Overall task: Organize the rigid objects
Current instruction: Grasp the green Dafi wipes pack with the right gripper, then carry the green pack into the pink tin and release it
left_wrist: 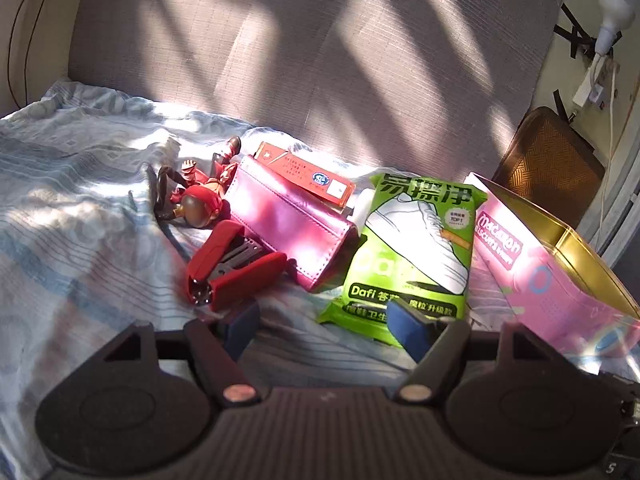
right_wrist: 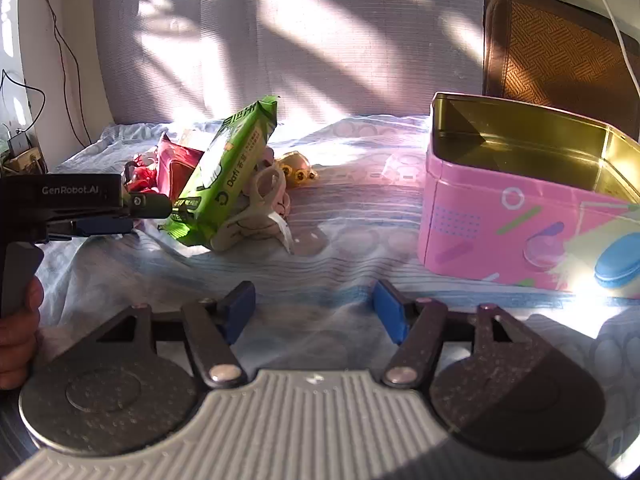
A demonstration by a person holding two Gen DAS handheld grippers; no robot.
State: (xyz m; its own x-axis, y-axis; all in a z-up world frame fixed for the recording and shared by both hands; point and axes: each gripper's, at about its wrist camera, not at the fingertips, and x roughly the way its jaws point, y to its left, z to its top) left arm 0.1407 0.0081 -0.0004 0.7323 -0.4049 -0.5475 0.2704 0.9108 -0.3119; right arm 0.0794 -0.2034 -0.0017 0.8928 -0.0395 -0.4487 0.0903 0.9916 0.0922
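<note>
Two grippers, left gripper [left_wrist: 326,330] and right gripper [right_wrist: 314,312], stood open and empty; you were approaching the red metal stapler [left_wrist: 236,266], bound for the pink tin box [right_wrist: 500,216].

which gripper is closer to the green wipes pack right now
Left. The left gripper sits right at the near edge of the green wipes pack, fingers open. The right gripper hangs further back over the sheet, nearer the pink tin.

At my one o'clock the green wipes pack [left_wrist: 412,248] reads "Dafi", the pink tin [left_wrist: 560,280] at two o'clock "Macaron", and my left gripper [right_wrist: 108,226] "GenRobot.AI".
</note>
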